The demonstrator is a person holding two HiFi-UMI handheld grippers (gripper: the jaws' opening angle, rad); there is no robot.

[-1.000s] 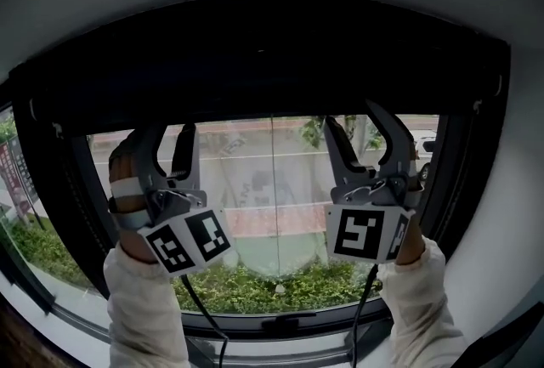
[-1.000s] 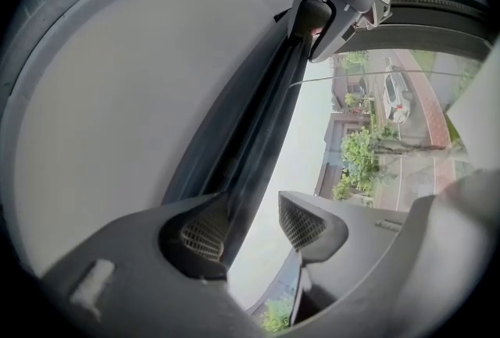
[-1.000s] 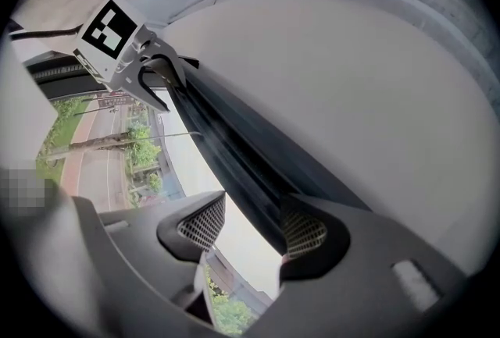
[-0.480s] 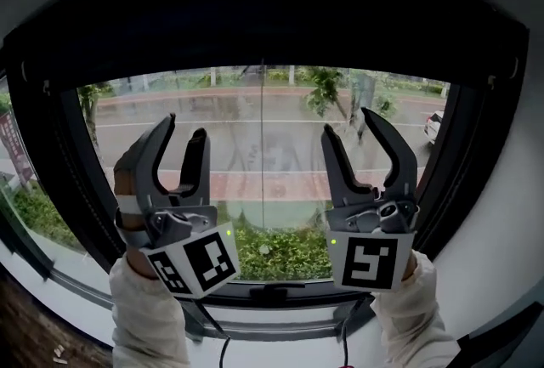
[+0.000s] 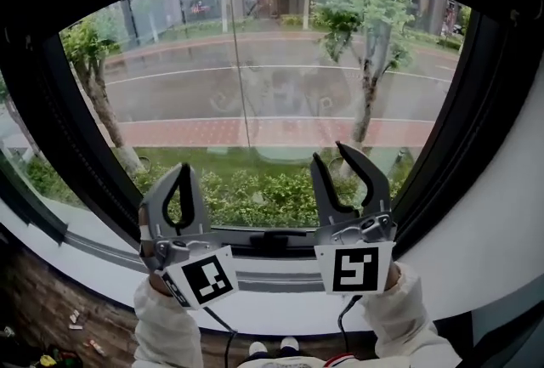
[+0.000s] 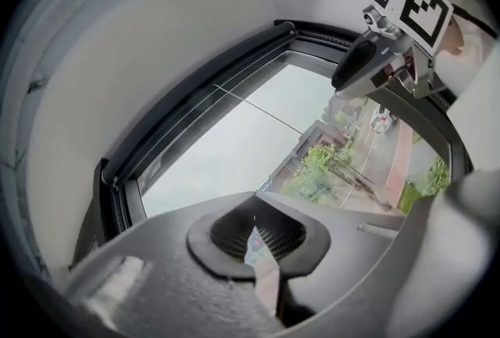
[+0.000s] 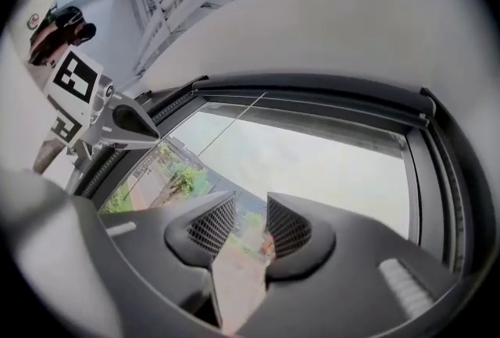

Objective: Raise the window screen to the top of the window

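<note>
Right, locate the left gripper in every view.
Head view: left gripper at lower left, jaws together.
Left gripper view: the gripper fills the bottom centre.
Right gripper view: the gripper sits at upper left.
Shared landmark: the thin glass seam.

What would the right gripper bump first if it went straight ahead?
Probably the window glass; depth is unclear. The right gripper, whose empty jaws have just been closing, has nothing else ahead.

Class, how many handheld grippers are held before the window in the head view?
2. The left gripper sits lower left, jaws shut and empty; the right gripper sits lower right, its jaws have just been closing, nothing between them.
</note>
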